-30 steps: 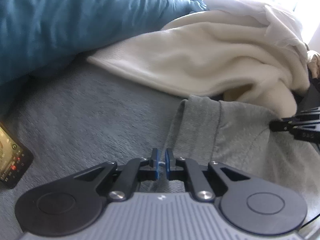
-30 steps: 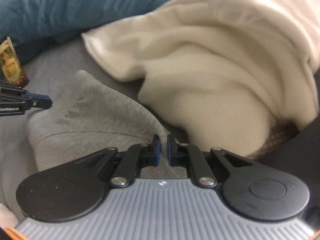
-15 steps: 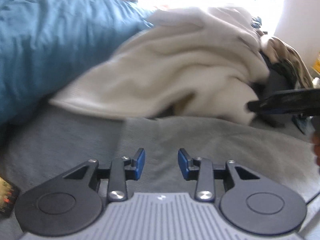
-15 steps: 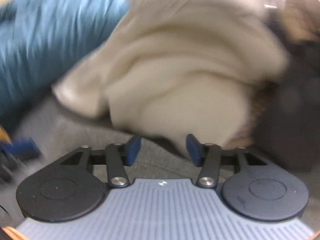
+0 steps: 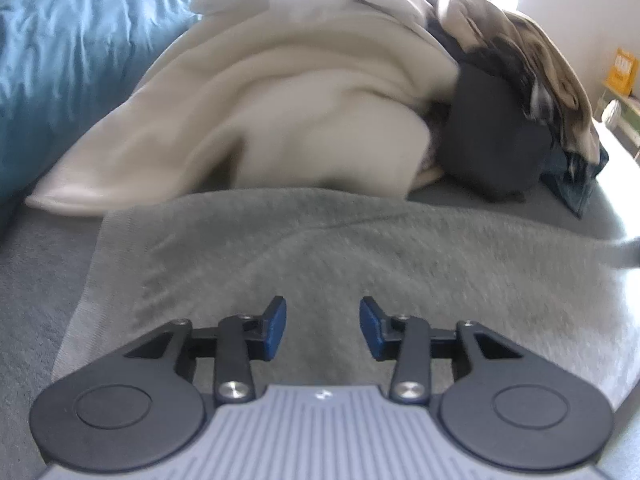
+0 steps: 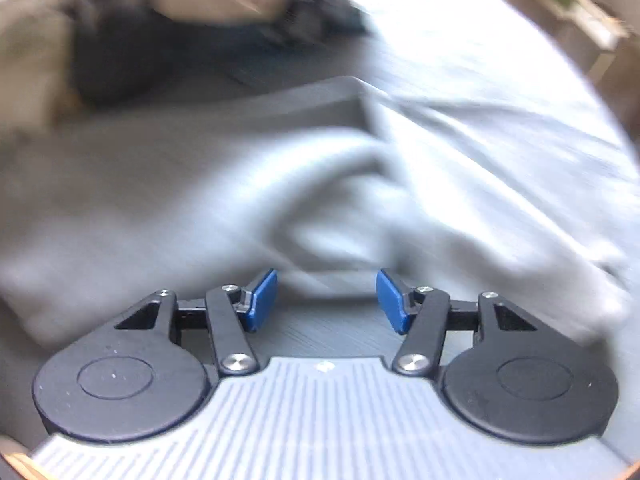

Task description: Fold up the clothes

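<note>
Grey garment, spread flat, creased

One grey garment is counted, spread flat at the centre of the left wrist frame. One cream garment is heaped above it. One dark garment and one mottled tan-and-dark garment are counted at upper right; whether further pieces lie beneath cannot be told. One blue duvet is counted at upper left. One yellow item is noted at the right edge.
</note>
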`<action>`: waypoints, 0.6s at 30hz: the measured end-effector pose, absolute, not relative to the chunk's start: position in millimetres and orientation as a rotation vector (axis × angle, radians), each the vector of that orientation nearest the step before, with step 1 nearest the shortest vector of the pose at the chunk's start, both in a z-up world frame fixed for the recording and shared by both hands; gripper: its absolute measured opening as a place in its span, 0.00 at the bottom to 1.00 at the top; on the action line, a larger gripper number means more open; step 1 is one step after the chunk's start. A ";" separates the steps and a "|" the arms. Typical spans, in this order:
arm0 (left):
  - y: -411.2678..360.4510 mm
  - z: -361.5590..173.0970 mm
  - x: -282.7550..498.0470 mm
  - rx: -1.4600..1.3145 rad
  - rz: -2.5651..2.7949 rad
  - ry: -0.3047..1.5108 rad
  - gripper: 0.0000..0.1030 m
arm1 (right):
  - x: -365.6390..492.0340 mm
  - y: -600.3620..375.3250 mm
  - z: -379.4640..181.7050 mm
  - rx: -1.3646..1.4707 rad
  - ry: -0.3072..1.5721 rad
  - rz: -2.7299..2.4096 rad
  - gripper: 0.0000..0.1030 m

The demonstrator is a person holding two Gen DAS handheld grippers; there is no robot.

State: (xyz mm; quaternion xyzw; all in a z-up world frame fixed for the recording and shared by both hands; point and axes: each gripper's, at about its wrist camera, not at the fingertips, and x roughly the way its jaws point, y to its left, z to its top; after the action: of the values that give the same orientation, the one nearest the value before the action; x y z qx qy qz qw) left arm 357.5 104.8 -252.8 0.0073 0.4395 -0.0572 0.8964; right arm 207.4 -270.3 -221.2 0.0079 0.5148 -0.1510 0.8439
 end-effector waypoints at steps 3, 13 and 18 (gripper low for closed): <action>96.0 -257.5 351.2 0.024 -0.083 0.923 0.42 | 180.3 -291.3 -233.8 -0.046 1.127 -0.353 0.54; 94.8 -272.4 340.2 0.012 -0.034 0.948 0.44 | 185.3 -288.6 -287.1 -0.228 1.202 -0.339 0.63; 101.0 -276.9 343.9 0.016 -0.037 0.948 0.45 | 189.1 -294.2 -286.6 -0.206 1.211 -0.351 0.61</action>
State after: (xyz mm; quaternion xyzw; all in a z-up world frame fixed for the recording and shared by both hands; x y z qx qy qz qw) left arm 343.9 101.0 -276.9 0.0078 0.4564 -0.0180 0.8895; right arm 189.1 -294.2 -286.6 -0.0962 0.5652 -0.1637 0.8028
